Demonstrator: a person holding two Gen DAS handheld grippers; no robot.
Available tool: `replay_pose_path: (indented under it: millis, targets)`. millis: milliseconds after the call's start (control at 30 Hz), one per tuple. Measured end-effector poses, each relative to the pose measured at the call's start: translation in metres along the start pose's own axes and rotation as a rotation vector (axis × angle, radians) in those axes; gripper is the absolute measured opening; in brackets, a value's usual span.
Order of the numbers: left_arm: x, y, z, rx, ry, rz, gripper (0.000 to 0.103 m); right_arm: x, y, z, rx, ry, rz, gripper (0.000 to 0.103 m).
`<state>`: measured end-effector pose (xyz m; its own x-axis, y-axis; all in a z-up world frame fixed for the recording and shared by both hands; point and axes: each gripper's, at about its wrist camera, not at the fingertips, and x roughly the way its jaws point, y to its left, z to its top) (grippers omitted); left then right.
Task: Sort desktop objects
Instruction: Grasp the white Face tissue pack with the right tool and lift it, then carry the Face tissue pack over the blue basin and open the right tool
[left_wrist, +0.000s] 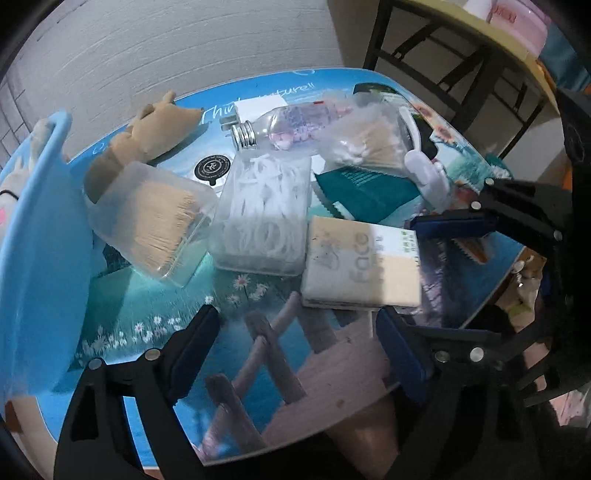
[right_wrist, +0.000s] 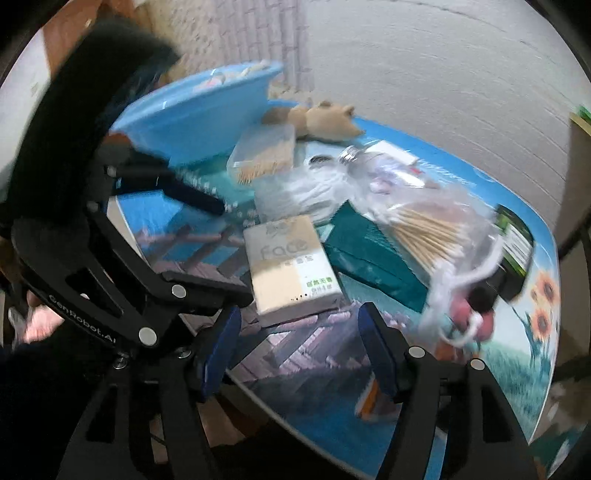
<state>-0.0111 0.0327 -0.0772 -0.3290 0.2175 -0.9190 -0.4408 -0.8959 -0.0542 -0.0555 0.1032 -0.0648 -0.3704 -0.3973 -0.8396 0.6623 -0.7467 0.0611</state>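
Observation:
A beige tissue pack marked "Face" (left_wrist: 362, 266) (right_wrist: 291, 266) lies on the picture-printed round table (left_wrist: 258, 369). My left gripper (left_wrist: 299, 354) is open just in front of the pack, with only table between its fingers. My right gripper (right_wrist: 299, 350) is open too, a little short of the pack's near edge, and holds nothing. Behind the pack lie a clear box of floss picks (left_wrist: 264, 218), a clear toothpick box (left_wrist: 155, 218), a teal packet (right_wrist: 369, 258), a bag of cotton swabs (right_wrist: 424, 229) and a clear bottle (left_wrist: 288, 125).
A light blue basin (left_wrist: 33, 221) (right_wrist: 199, 107) stands at the table's left. A tan plush toy (left_wrist: 147, 136) lies at the back by the wall. A white clip (left_wrist: 424, 173) and an orange packet (left_wrist: 472, 251) lie near the right edge. A shelf frame (left_wrist: 461, 55) stands beyond.

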Motion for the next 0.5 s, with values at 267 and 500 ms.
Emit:
replay_pose_path:
  millis: [267, 500]
  targets:
    - [-0.004, 0.0, -0.006, 0.067, -0.008, -0.004, 0.087, 0.002, 0.009, 0.006, -0.111, 0.023, -0.002, 0.041]
    - [-0.006, -0.002, -0.007, 0.09, -0.01, -0.031, 0.087, -0.004, 0.017, 0.003, -0.153, 0.038, -0.018, 0.041]
